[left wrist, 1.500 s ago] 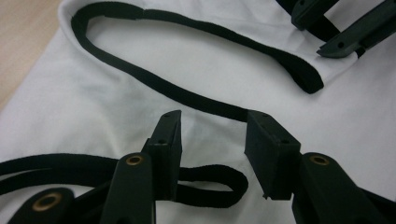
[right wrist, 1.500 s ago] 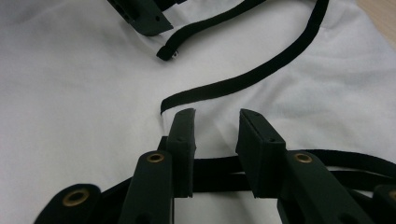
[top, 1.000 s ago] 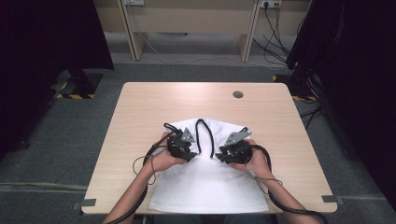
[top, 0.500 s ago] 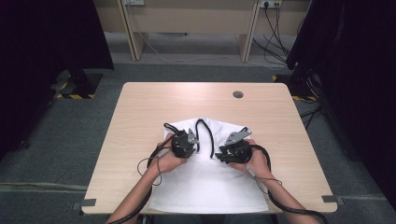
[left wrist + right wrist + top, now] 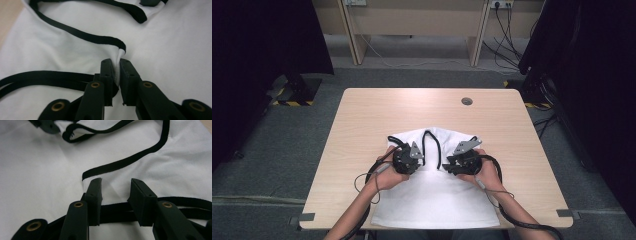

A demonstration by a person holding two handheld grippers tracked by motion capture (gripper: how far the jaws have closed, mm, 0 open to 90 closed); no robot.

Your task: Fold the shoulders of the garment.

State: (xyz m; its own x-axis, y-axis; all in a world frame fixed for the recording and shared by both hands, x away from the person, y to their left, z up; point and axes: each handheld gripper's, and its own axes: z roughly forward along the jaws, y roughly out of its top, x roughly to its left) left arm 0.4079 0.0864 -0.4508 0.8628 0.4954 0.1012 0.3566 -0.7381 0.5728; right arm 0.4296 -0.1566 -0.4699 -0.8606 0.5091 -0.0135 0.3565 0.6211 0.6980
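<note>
A white garment (image 5: 432, 200) with black trim (image 5: 82, 35) lies flat on the wooden table (image 5: 362, 115), under both hands. The left gripper (image 5: 115, 72) pinches a fold of the white cloth just below the trim's end; its jaws have just opened a little. The right gripper (image 5: 116, 195) rests on the cloth, jaws apart, nothing clamped, the trim just beyond its fingertips.
</note>
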